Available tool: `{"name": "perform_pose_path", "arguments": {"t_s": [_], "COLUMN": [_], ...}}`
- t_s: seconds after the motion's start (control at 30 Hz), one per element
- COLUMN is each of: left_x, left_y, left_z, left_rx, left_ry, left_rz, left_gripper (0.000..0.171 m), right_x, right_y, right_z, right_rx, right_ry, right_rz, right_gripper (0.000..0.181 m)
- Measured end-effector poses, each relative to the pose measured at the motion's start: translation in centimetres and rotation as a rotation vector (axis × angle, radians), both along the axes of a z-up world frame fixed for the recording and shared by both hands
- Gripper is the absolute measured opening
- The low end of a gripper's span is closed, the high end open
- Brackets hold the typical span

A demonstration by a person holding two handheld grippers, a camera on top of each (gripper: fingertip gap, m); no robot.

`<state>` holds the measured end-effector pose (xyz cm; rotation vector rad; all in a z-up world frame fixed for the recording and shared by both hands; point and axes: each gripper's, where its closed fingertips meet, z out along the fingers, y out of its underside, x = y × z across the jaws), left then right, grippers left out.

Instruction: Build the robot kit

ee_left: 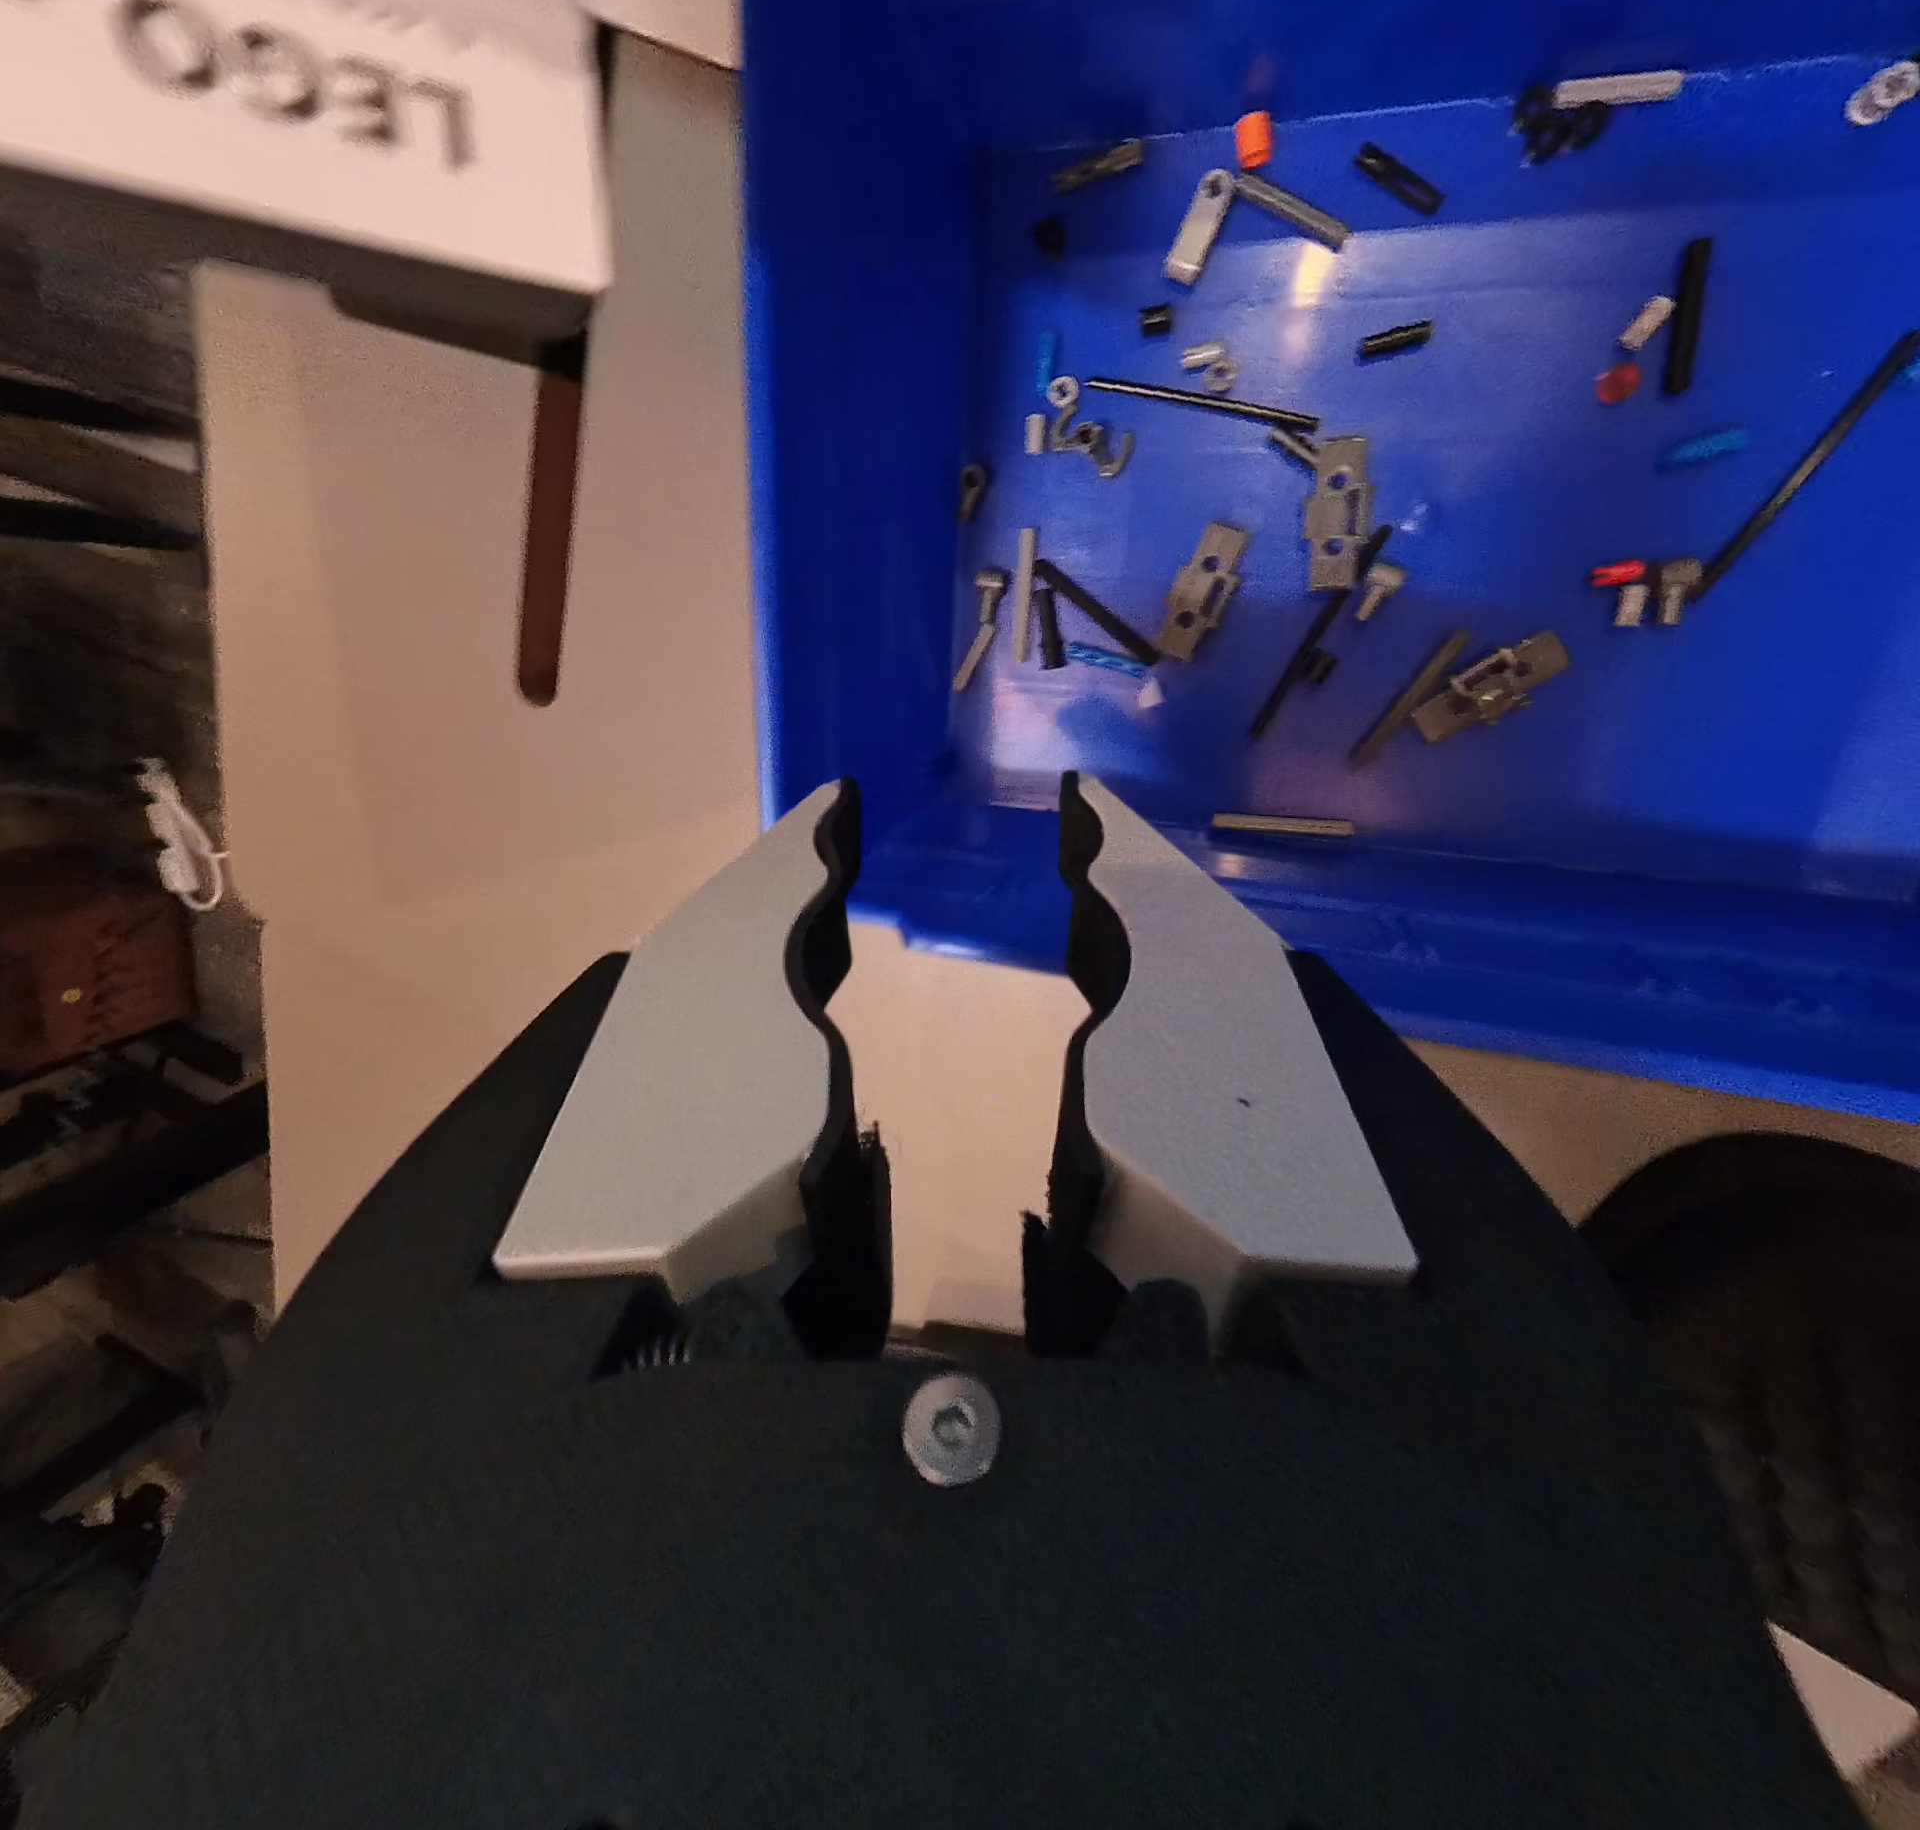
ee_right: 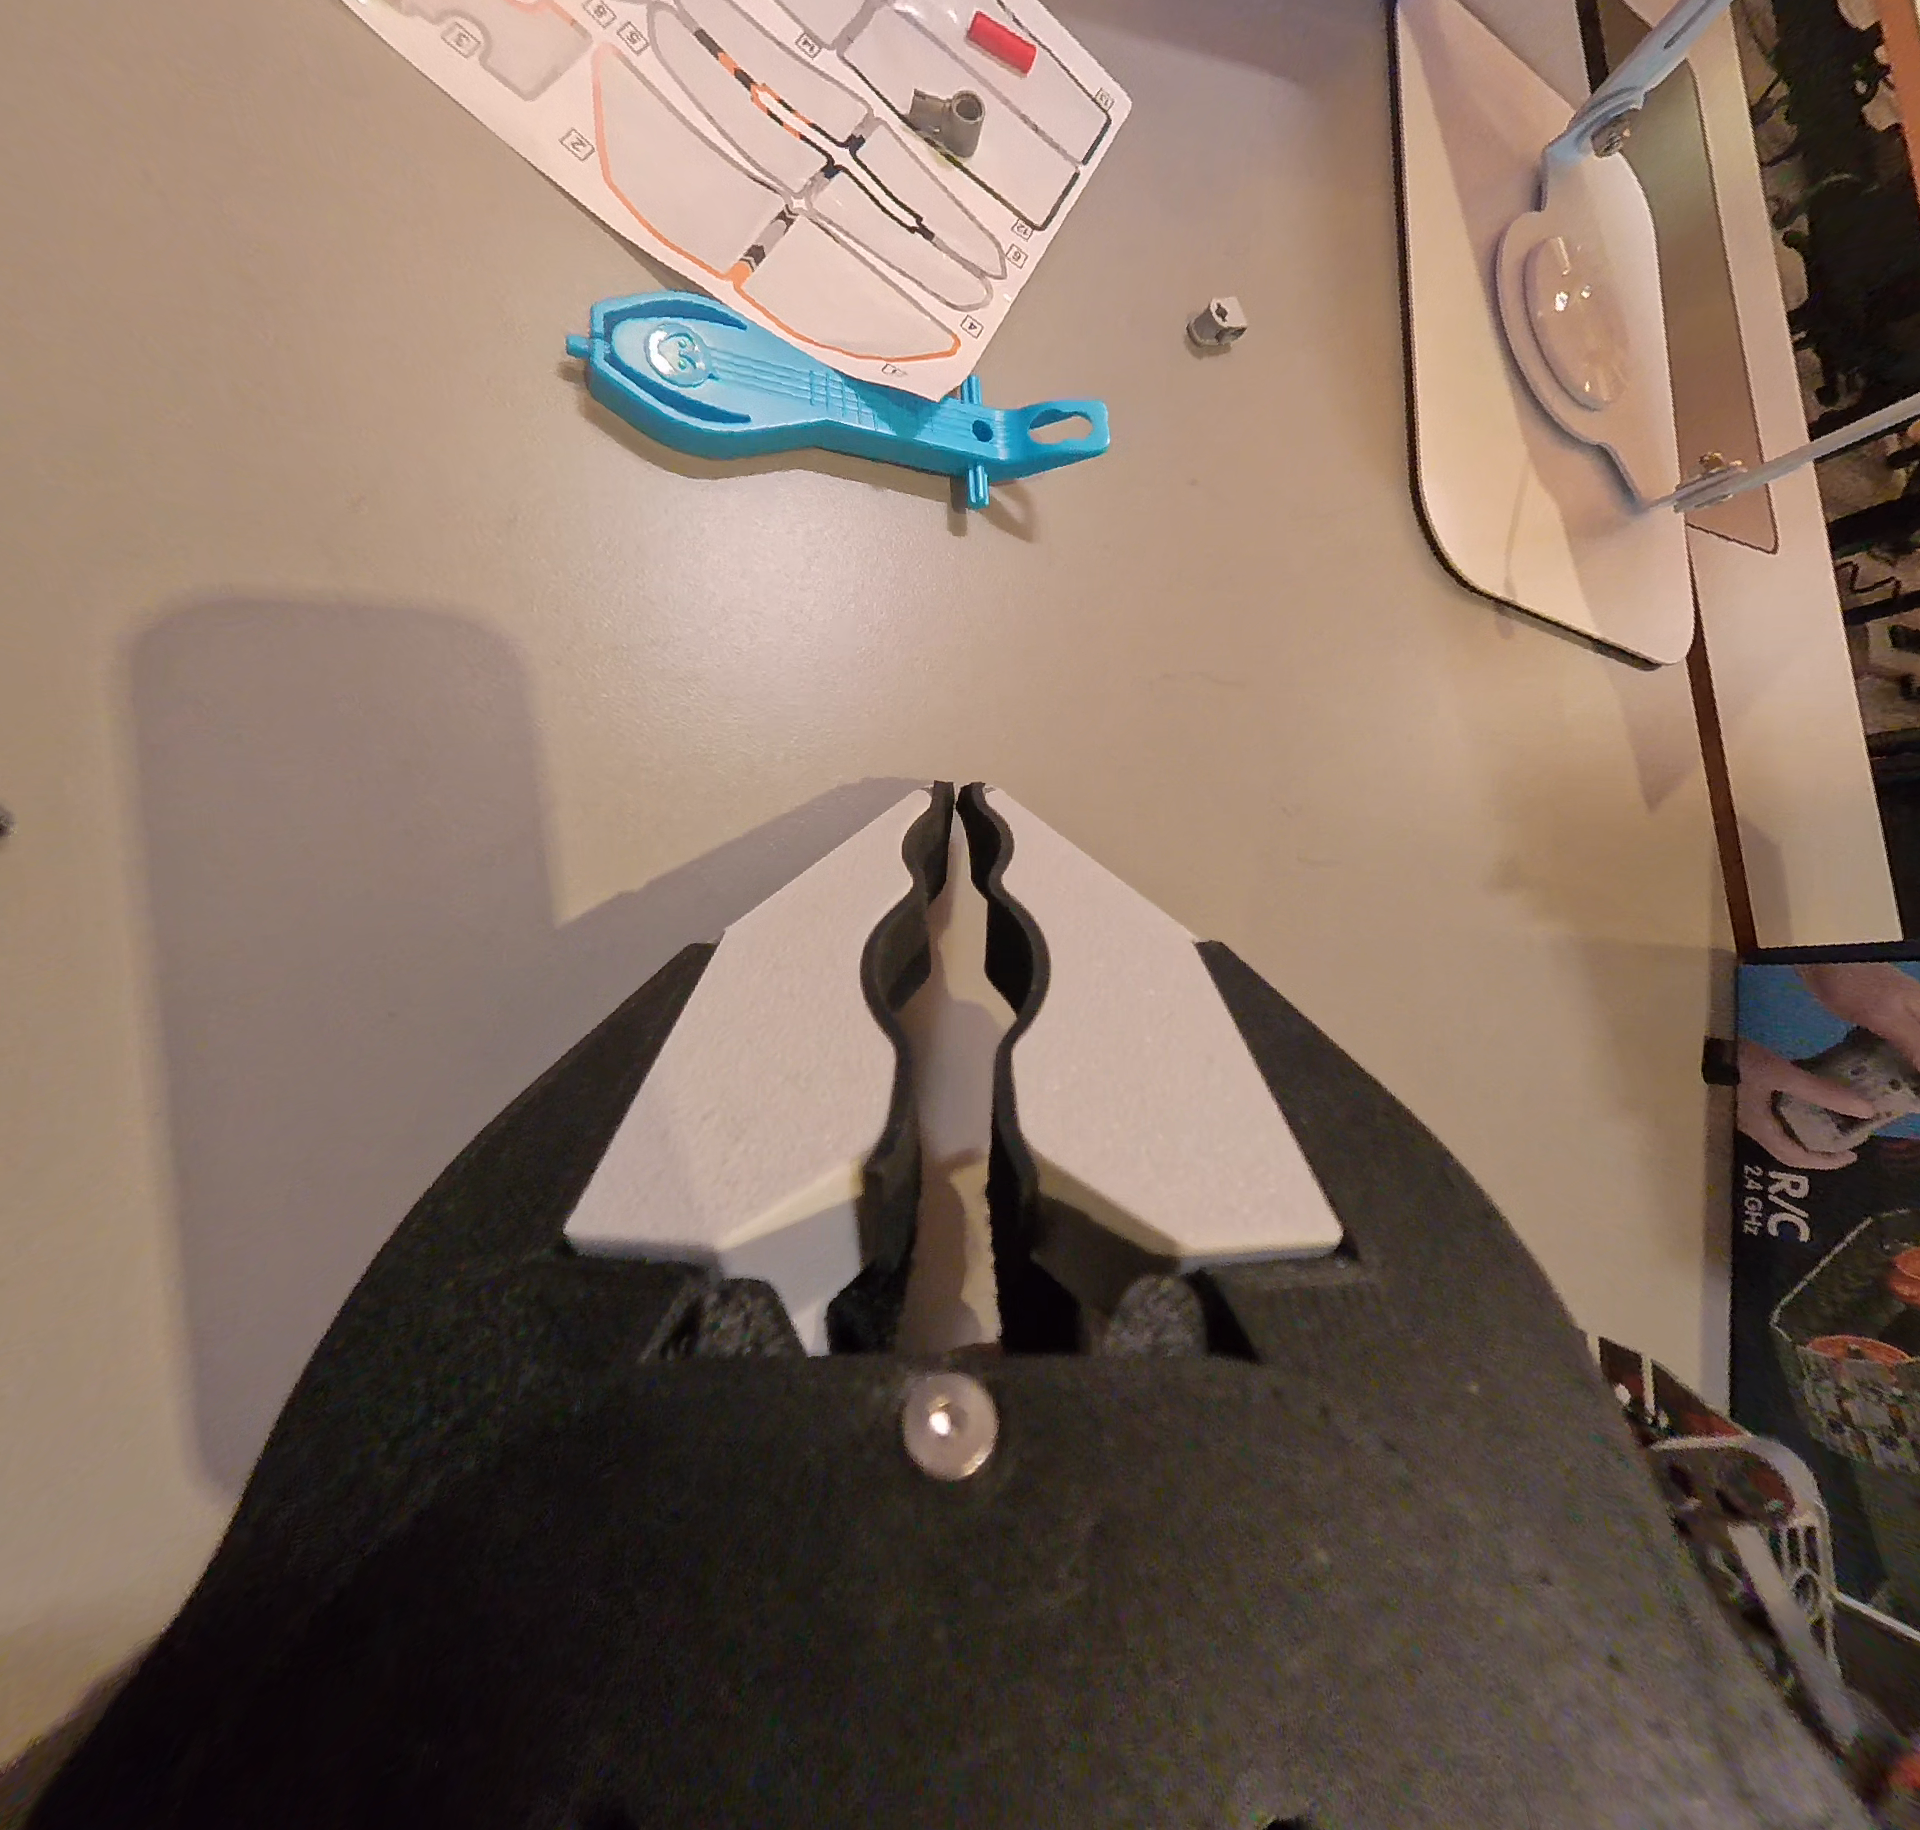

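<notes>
2 hand-held grippers are being shown, 1 in each wrist view. The left hand-held gripper is being held with its jaws spread and nothing between them, its tips poised over the near corner of 1 blue bin. Inside the bin, several dozen small building-toy parts are being seen scattered over the floor: mostly grey and black pieces, with 1 orange bush near the far wall and 1 red round piece towards the right. An exact count is being prevented by blur. Left of the bin, 1 white cardboard box bearing large dark lettering is being seen.

The right hand-held gripper is being held above the grey tabletop with its jaws pressed almost together at the tips, and nothing is being pinched. Beyond the tips, 1 turquoise separator tool is lying flat, its handle end touching 1 printed sticker sheet carrying small numbered labels. On that sheet, 1 red cylinder and 1 grey connector are resting. Right of the tool, well apart, 1 small grey bush is lying alone. Farther right, 1 white board is carrying 1 lamp bulb in a holder. At the right edge, part of 1 printed toy box is being seen.
</notes>
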<state>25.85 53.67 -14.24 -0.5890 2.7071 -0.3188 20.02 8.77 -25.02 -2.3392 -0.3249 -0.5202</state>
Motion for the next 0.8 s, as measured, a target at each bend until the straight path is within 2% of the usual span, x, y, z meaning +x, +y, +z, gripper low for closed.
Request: {"name": "perform_pose_path", "arguments": {"t_s": [0.13,0.27,0.33,0.4,0.43,0.8], "left_x": [2.3,3.5,3.6,3.5,3.6,2.1], "left_y": [2.3,4.7,4.8,4.3,3.9,2.9], "left_z": [0.4,-2.3,-3.6,-4.8,-5.1,-4.1], "left_rx": [-0.067,-0.104,-0.162,-0.204,-0.215,-0.175], "left_ry": [-0.092,-0.044,0.0,0.047,0.059,0.088], "left_rz": [0.113,0.211,0.227,0.233,0.233,0.346], "left_gripper": [0.042,0.044,0.04,0.017,0.012,0.009], "right_x": [-0.1,0.0,0.1,0.1,0.1,0.1], "right_y": [0.1,0.1,0.0,0.1,0.1,0.2], "right_z": [0.1,0.1,0.1,0.1,0.0,-0.1], "right_rx": [0.002,-0.001,0.0,0.001,-0.001,-0.013], "right_ry": [-0.003,-0.007,-0.005,-0.002,0.0,-0.015], "right_rz": [0.001,-0.002,-0.006,-0.006,-0.006,-0.003], "right_gripper": [0.0,0.0,0.0,0.0,0.0,0.0]}}
